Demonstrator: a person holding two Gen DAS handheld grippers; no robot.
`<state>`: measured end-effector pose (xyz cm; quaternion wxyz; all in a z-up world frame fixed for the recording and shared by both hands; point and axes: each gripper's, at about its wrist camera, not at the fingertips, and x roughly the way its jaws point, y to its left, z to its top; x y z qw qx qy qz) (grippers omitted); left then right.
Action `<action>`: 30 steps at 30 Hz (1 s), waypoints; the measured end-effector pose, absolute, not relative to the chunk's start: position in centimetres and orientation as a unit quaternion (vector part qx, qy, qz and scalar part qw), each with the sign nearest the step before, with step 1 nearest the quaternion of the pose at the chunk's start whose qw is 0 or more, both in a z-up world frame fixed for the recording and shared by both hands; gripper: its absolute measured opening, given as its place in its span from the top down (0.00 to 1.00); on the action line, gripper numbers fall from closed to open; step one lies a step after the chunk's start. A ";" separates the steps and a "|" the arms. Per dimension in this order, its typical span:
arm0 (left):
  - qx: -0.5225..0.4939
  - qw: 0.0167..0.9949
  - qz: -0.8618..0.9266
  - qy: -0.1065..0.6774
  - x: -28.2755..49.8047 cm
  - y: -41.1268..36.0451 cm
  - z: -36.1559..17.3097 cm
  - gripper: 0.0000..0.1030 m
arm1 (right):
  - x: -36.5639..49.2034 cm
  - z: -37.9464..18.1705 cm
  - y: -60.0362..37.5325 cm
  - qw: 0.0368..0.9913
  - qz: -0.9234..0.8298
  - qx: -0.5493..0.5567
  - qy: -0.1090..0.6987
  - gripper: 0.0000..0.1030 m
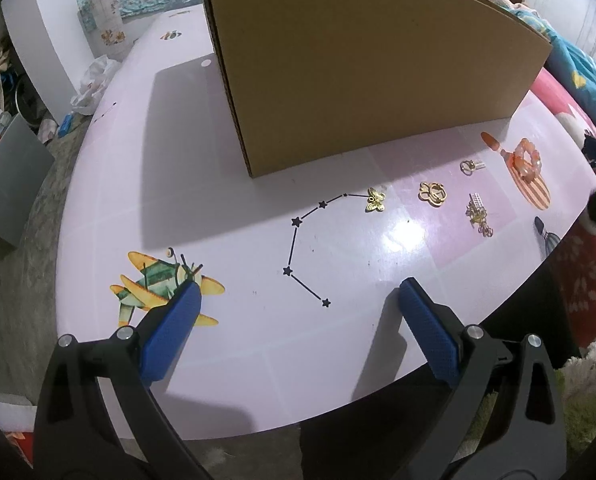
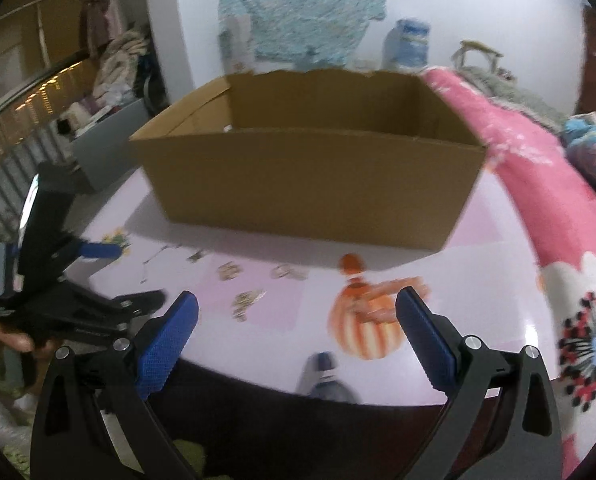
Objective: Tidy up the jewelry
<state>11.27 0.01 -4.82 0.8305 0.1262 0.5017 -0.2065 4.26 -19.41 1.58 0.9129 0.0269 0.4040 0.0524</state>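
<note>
Both grippers, left gripper (image 1: 298, 300) and right gripper (image 2: 298, 312), stand spread and empty; advise lowering squarely over the butterfly charm (image 1: 374, 200) on the surface (image 1: 217, 184) before carrying to the cardboard box (image 1: 358, 60).

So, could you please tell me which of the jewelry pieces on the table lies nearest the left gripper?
The gold butterfly charm, at the end of the printed star line. The rings and peach bead bracelet lie farther right, away from the left gripper.

Right wrist view, blurred: open box on pale table.

Right gripper (image 2: 297, 300) jaws spread wide, empty, at 6 o'clock. Cardboard box (image 2: 310, 184) at centre. Small jewelry pieces (image 2: 249, 300) lie scattered before it; orange bracelet (image 2: 382, 300) toward 5. Left gripper (image 2: 97, 272) at 9 o'clock.
</note>
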 end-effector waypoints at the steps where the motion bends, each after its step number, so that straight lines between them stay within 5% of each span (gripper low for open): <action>1: 0.127 0.830 -0.208 0.503 11.4 0.0 -4.8 0.07 | 4.3 1.4 -19.1 0.910 0.062 0.029 0.408 0.07; 14: 0.119 0.844 -0.225 0.472 9.8 1.0 -4.6 0.08 | 6.2 -0.7 -17.1 0.889 0.084 0.044 0.449 0.22; 30: 0.092 0.859 -0.223 0.451 11.3 1.1 -4.0 0.08 | 7.1 -1.4 -16.9 0.882 0.084 0.029 0.462 0.25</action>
